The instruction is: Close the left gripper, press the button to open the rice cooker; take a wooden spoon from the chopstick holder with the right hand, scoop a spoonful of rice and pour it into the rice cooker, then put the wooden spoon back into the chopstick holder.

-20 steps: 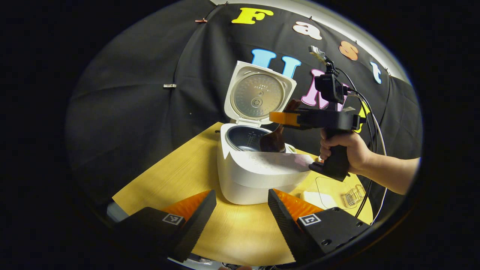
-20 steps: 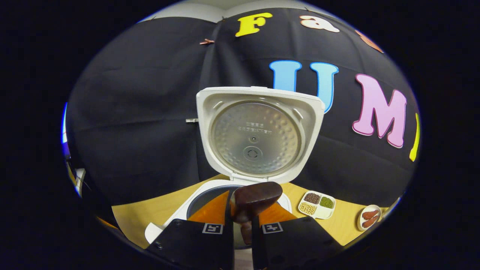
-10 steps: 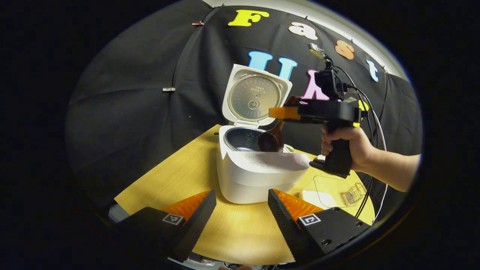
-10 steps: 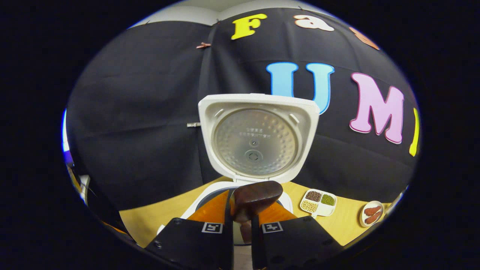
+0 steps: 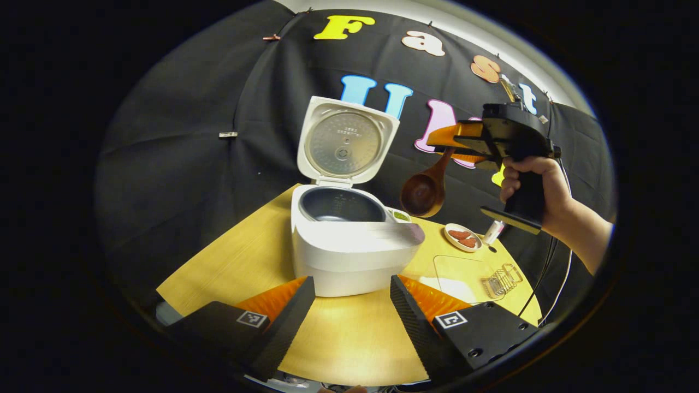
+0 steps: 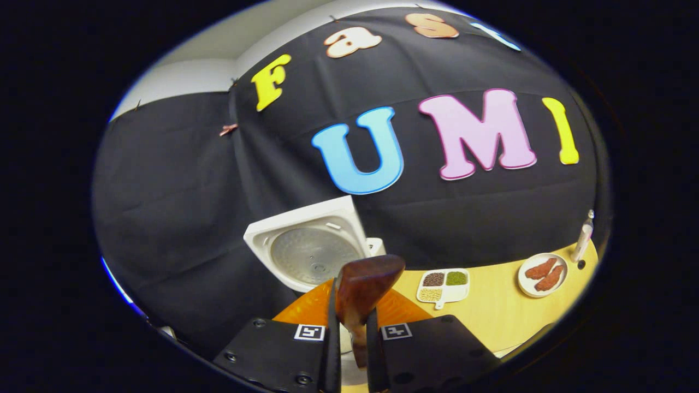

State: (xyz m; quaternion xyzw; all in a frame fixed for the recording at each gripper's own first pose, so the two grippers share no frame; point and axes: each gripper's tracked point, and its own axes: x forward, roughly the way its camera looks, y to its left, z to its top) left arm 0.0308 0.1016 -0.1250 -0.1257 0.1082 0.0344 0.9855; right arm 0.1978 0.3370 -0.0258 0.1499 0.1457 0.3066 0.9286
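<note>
Left gripper view: your left gripper sits low over the yellow counter, fingers spread wide apart, nothing between them. Just past the fingertips stands the white rice cooker, lid tipped up and back, dark inner pot exposed. You can't tell from here whether there's rice in the pot.

To the right of the cooker and above counter level, your hand holds the right gripper. A wooden spoon hangs from it by the handle, bowl down, in the air beside the cooker's right edge, not over the pot. The spoon bowl looks dark; contents not readable. Below it on the counter: a small plate with reddish pieces, a clear tray, and a wire holder near the right edge.

Right gripper view: your right gripper has its fingers drawn in tight on the spoon handle, both sides pressing it. The cooker lid shows behind and left of the handle. A divided dish of grains and beans sits on the counter to the right, the reddish plate farther right, a small white bottle beyond that.
</note>
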